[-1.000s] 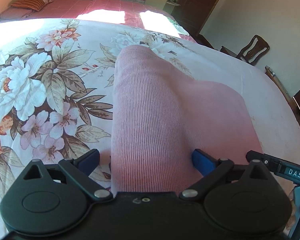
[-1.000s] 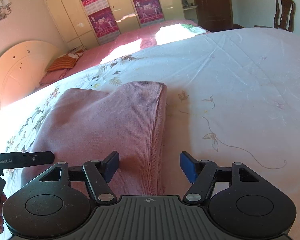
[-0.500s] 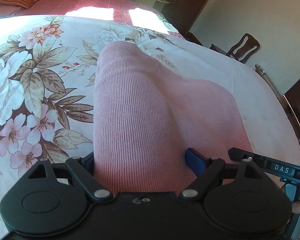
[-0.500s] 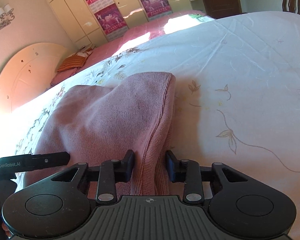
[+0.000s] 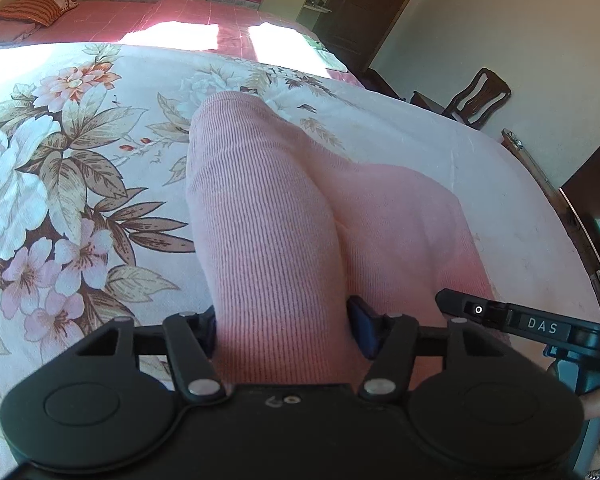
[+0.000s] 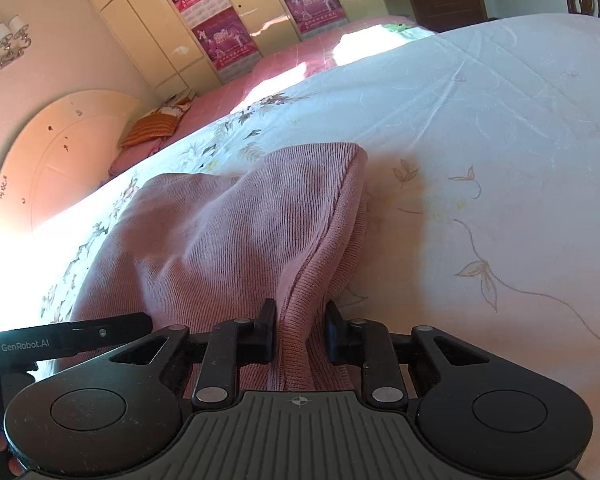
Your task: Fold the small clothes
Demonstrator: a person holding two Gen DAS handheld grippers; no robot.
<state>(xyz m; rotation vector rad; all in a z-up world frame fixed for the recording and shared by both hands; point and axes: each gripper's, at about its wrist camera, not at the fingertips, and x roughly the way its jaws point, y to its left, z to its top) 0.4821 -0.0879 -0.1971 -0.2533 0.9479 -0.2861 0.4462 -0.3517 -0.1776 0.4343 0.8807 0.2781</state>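
Both grippers have just been closing on the pink knitted garment spread over the flowered bedspread. The left gripper, whose blue pads stood wide apart either side of the cloth a second ago, now presses a thick ridge of it at the lower centre of the frame. The right gripper, earlier open over the garment's right edge, now pinches that edge, which has bunched into a raised fold running up the frame.
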